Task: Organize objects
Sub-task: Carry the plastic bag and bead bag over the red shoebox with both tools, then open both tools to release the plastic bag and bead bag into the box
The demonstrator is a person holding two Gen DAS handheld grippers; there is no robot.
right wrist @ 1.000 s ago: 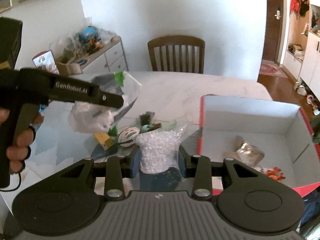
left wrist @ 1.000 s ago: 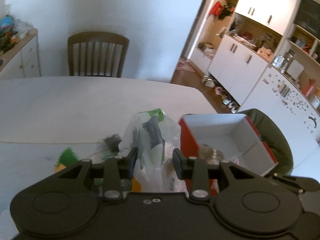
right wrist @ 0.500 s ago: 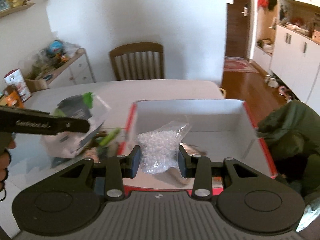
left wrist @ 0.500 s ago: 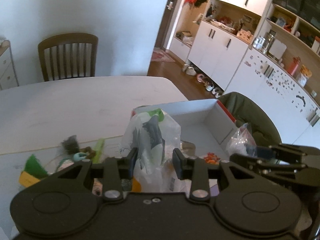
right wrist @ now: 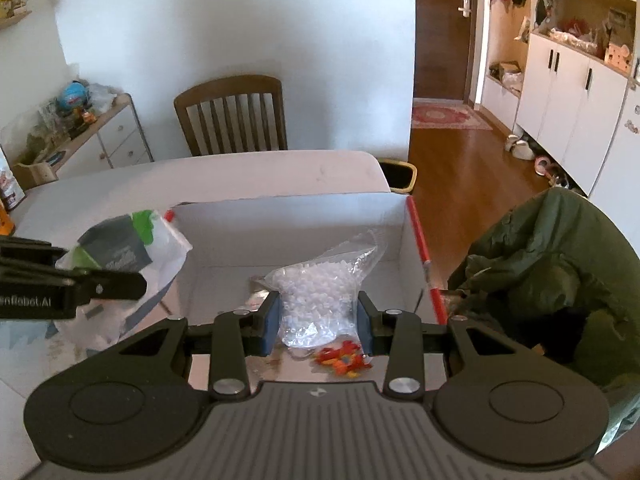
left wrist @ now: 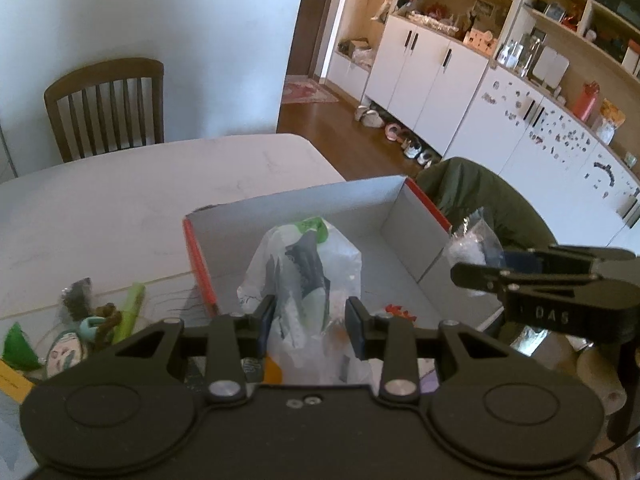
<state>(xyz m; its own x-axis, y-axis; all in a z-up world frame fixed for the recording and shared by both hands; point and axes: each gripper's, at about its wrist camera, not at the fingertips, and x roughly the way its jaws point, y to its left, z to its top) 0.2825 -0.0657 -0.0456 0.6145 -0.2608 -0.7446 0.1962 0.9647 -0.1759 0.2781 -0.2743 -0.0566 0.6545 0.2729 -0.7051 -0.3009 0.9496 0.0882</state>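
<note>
over white box [right wrist: 288, 216], each hand-held gripper [left wrist: 310, 322] [right wrist: 318, 322] clamps an upright bag [left wrist: 308, 264] [right wrist: 320, 288].

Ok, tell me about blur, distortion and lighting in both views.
Left wrist view: strong fisheye bend in the cabinets, dark corners, bag fairly sharp. Right wrist view: same curved edges, bright wall, bead bag sharp, the other gripper and its bag slightly smeared.

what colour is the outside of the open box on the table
Red outside, white inside; the box shows it best in the left wrist view.
</note>
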